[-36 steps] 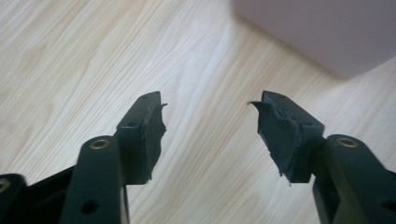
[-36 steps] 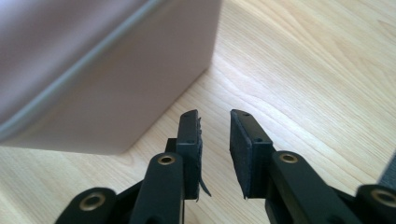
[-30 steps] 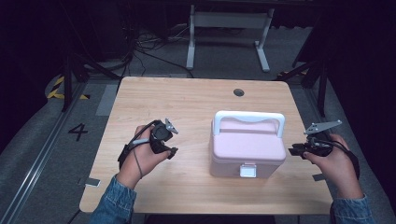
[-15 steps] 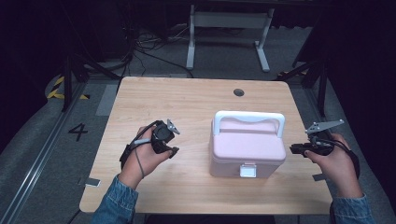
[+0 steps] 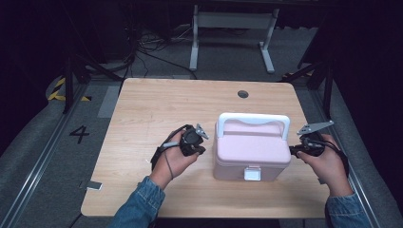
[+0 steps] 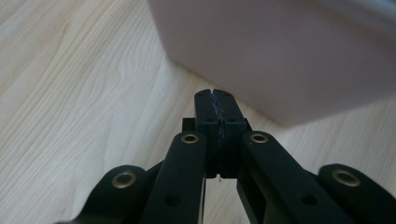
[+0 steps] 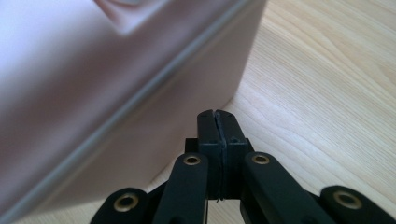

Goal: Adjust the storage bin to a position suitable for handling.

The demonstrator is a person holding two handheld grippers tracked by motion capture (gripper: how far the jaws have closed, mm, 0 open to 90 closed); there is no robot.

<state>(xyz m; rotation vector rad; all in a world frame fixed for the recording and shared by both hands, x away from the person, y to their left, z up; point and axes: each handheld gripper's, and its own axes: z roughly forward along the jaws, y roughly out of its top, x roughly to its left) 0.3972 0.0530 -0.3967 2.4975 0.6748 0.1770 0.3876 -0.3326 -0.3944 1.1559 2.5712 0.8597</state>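
Two handheld grippers flanking pink lidded box [image 5: 251,147] on wooden table [image 5: 157,109], left gripper [image 5: 205,142] clenched empty, right gripper [image 5: 292,150] likewise pressed together, both just beside box walls.

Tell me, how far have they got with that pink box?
Hardly started, it seems. The pink lunch box sits shut on the wooden table, its white latch down and white handle folded back. The left gripper and right gripper flank its two sides, both with jaws shut and holding nothing. Unlatching or lifting likely remains.

Left gripper [image 5: 202,142] nearer box [image 5: 252,149]
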